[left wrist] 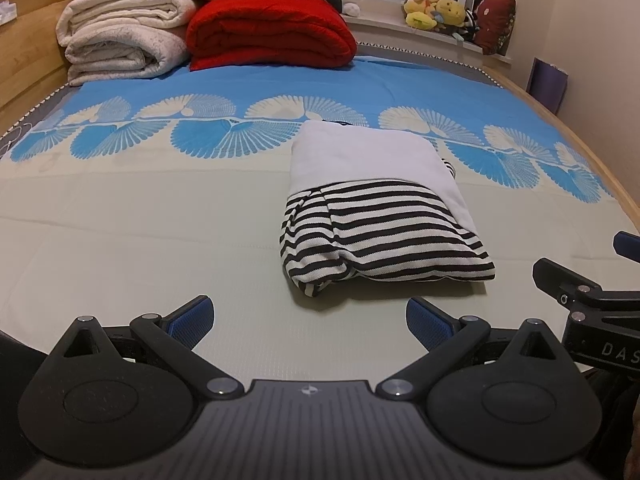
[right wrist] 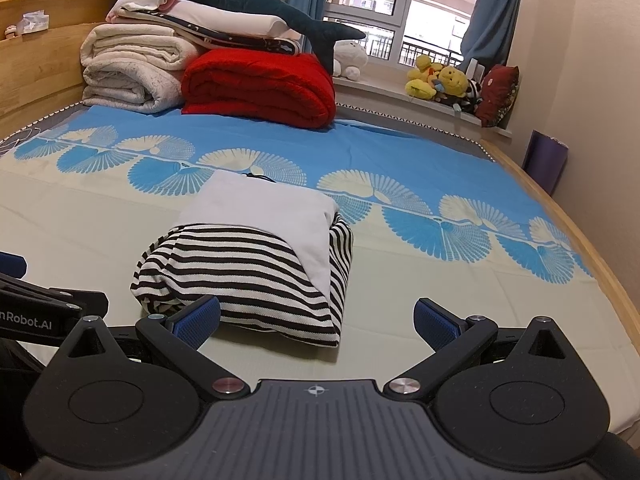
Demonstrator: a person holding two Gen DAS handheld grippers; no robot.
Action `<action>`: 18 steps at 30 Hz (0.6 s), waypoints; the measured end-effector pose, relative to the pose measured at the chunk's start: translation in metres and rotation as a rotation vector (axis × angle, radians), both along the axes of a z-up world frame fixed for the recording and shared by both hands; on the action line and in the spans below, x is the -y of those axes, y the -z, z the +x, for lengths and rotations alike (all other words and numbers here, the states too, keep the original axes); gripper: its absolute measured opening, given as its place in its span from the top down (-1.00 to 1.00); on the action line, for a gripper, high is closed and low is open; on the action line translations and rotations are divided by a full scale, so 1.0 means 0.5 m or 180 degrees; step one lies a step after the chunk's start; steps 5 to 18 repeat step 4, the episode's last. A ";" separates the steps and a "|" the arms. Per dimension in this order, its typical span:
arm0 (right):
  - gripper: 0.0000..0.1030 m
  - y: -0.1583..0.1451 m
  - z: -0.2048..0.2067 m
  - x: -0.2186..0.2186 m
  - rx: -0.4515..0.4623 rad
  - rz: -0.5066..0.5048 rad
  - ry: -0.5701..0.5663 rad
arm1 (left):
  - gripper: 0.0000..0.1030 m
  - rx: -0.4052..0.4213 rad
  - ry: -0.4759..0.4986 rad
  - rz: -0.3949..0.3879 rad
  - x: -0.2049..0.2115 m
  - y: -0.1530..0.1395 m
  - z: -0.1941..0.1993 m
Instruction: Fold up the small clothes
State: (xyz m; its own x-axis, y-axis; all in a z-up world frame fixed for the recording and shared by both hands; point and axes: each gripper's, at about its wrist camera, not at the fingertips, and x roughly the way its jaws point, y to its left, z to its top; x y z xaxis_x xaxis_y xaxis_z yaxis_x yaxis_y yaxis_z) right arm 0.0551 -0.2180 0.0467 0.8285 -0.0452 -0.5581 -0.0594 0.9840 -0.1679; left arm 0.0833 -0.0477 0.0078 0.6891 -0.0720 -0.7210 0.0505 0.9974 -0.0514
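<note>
Stripes mark your target: the folded black-and-white striped garment with a plain white panel (left wrist: 372,204) lies flat on the pale green and blue fan-patterned bed sheet (left wrist: 140,216), well short of the folded red blanket (left wrist: 272,34) at the far end. Your left gripper (left wrist: 310,322) hangs spread wide just before the garment's near edge, gripping nothing. Your right gripper (right wrist: 316,322) is equally wide and empty, its left pad (right wrist: 198,322) just beside the garment's near fold.
</note>
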 end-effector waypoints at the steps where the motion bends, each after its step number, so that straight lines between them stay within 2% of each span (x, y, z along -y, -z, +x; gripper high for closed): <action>1: -0.98 0.000 0.001 0.000 -0.0004 -0.0005 -0.0002 | -0.99 -0.0001 -0.0002 -0.0002 -0.001 0.000 0.000; 18: -0.98 0.002 0.001 -0.002 -0.0014 -0.0021 -0.0004 | -0.99 -0.0009 -0.0010 -0.0008 -0.004 0.000 0.001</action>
